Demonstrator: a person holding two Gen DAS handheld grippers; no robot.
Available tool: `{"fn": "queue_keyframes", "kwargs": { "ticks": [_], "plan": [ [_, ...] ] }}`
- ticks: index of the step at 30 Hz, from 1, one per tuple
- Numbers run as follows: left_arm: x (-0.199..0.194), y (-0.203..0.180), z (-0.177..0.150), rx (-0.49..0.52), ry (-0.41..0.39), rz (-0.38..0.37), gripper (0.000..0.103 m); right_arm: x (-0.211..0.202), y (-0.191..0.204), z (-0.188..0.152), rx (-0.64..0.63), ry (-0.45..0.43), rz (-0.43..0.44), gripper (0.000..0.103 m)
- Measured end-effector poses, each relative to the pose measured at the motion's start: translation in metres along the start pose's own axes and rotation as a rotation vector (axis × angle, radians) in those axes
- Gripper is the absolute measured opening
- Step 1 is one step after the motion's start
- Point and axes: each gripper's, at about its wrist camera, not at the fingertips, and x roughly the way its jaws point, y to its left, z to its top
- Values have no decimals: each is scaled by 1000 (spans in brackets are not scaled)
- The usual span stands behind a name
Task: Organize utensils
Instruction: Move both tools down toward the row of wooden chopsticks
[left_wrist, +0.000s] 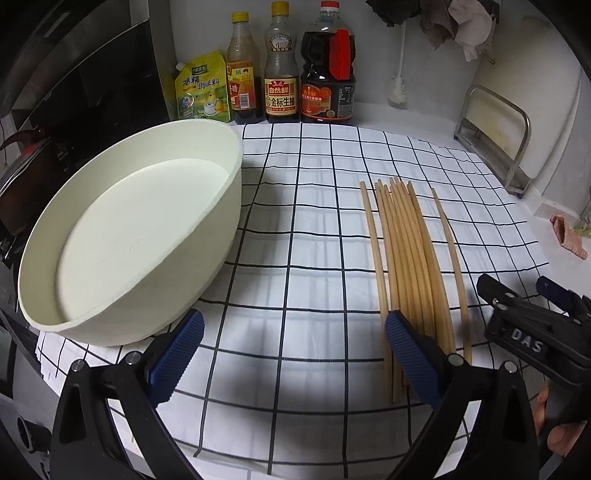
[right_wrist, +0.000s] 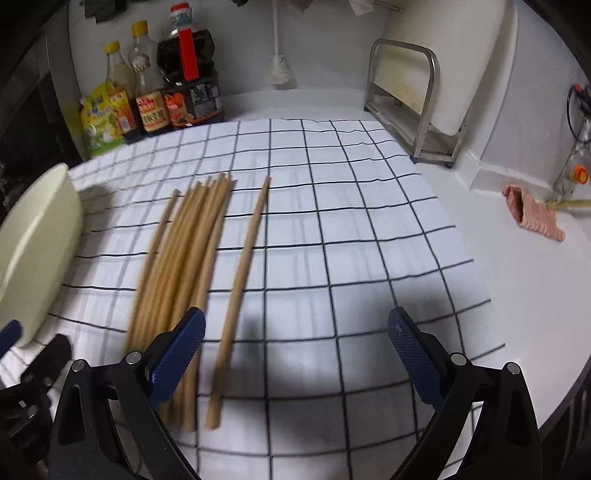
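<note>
Several wooden chopsticks (left_wrist: 410, 258) lie bunched on the checked cloth (left_wrist: 295, 229), right of the cream basin (left_wrist: 122, 236). Both grippers gape wide, holding nothing. Only the left gripper (left_wrist: 293, 354) view shows the basin's bare interior; only the right gripper (right_wrist: 295, 354) view shows the pink rag (right_wrist: 532, 212) and one chopstick lying apart.

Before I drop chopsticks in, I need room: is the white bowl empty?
Empty. The white bowl shows only its bare pale floor; all the chopsticks lie on the checked cloth.
</note>
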Motion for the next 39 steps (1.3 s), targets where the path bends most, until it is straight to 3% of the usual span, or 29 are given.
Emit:
{"fn": "queue_keyframes", "kwargs": {
  "ticks": [3, 9, 22, 39],
  "plan": [
    [4, 1, 2, -12, 7, 0, 97, 11, 5, 4, -24, 34, 10, 95],
    [15, -4, 8, -16, 20, 10, 97, 21, 17, 3, -108, 51, -65, 94],
    [47, -16, 16, -33, 62, 47, 97, 19, -11, 2, -44, 32, -39, 94],
    [60, -29, 20, 16, 81, 59, 97, 24, -11, 1, -40, 41, -16, 94]
  ]
}}
